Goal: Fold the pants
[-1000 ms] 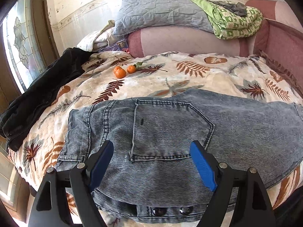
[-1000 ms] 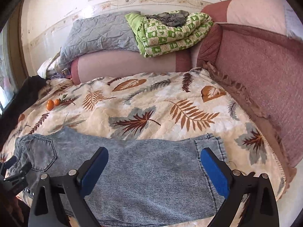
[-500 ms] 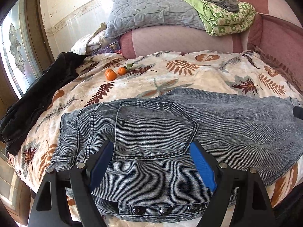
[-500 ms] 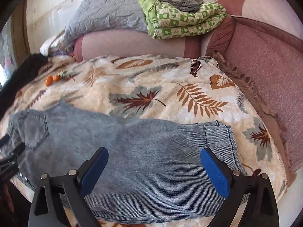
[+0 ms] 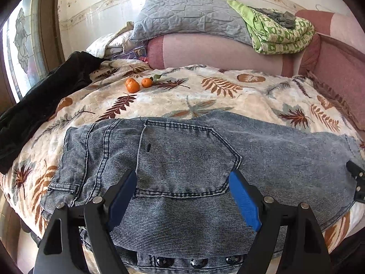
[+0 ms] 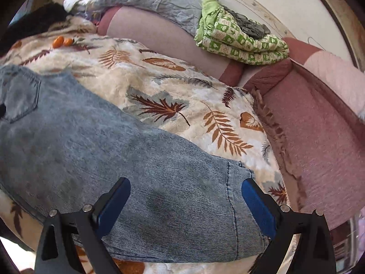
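Observation:
Faded blue jeans (image 5: 187, 159) lie flat across the leaf-print blanket, folded lengthwise, back pocket up. My left gripper (image 5: 182, 189) is open and empty, hovering over the waist end near the pocket; waistband buttons (image 5: 196, 262) show below it. My right gripper (image 6: 186, 197) is open and empty over the jeans' (image 6: 114, 155) leg end, straddling the hem seam (image 6: 230, 196). The right gripper's tip shows at the left wrist view's right edge (image 5: 357, 178).
Two oranges (image 5: 136, 84) lie on the blanket (image 5: 205, 96) beyond the jeans. A black garment (image 5: 41, 105) drapes the left edge. Grey pillow (image 5: 189, 18), green quilt (image 5: 280, 34) and pink bolster (image 5: 216, 52) stand at the back. A pink sofa side (image 6: 319, 118) rises on the right.
Both grippers stayed open. The left one shifted little over the waist. The right one moved closer to the hem and tilted, so its view is now rotated.

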The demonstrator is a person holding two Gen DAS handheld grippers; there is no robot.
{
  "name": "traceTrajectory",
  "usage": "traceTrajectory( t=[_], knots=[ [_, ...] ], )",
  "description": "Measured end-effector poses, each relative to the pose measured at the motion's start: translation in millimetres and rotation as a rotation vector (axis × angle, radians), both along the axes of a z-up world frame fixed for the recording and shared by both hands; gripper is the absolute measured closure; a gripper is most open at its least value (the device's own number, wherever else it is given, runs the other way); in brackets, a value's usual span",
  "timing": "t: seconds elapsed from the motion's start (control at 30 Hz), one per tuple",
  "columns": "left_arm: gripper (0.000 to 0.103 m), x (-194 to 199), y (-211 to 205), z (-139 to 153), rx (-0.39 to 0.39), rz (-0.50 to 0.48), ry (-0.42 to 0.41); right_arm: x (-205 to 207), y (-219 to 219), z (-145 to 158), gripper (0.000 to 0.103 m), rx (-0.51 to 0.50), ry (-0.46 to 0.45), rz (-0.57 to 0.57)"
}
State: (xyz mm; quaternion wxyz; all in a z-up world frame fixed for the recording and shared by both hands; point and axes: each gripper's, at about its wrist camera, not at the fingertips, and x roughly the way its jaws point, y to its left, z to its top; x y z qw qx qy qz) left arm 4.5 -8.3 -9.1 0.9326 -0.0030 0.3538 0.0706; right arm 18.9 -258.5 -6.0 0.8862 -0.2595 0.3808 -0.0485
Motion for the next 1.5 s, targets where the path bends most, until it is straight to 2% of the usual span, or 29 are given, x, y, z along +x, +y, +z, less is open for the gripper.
traceTrajectory(
  t=[0.2, 0.63, 1.23, 1.43, 1.5],
  knots=[
    [0.020, -2, 9, 2, -0.053, 0.004, -0.016, -2, 10, -1, 0.004, -0.080, 0.011, 0.019],
    [0.020, -5, 16, 7, -0.084, 0.011, -0.036, -7, 22, -3, 0.004, -0.091, 0.013, 0.044],
    [0.020, -4, 15, 5, -0.067, 0.014, -0.023, -9, 19, 1, 0.004, -0.057, 0.007, 0.048],
    [0.020, -5, 17, 5, -0.012, 0.055, -0.014, -10, 7, -4, 0.004, -0.072, 0.042, 0.018],
    [0.020, -5, 22, 5, -0.020, 0.068, -0.003, -11, 5, -4, 0.004, -0.080, 0.049, 0.006]
  ],
)
